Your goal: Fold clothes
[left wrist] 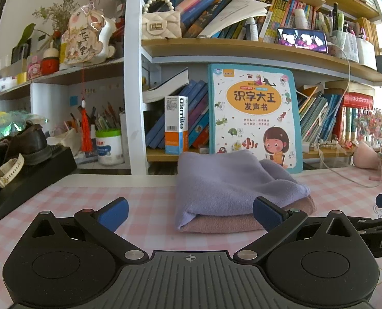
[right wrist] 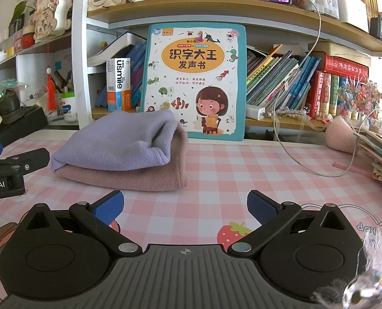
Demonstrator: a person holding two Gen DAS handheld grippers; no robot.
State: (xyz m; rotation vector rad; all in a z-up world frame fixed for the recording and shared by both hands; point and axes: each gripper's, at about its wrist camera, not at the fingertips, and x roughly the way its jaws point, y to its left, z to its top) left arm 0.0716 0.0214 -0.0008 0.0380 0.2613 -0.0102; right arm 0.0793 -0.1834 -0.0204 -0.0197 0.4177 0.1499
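Since both folded cloths sit stacked mid-desk, I hold my left gripper (left wrist: pixel 189 212) spread wide and empty just before them. The lilac fleece cloth (right wrist: pixel 118 139) rests atop the dusty-pink towel (right wrist: pixel 139 177) (a tidy pile, apparently finished). My right gripper (right wrist: pixel 185 206) hangs likewise agape, over the pink checked desk (right wrist: pixel 242 170).

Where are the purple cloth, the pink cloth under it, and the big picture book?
purple cloth (right wrist: pixel 118 141): right wrist view, top face.
pink cloth (right wrist: pixel 139 179): right wrist view, front edge.
picture book (right wrist: pixel 193 77): right wrist view, cover.
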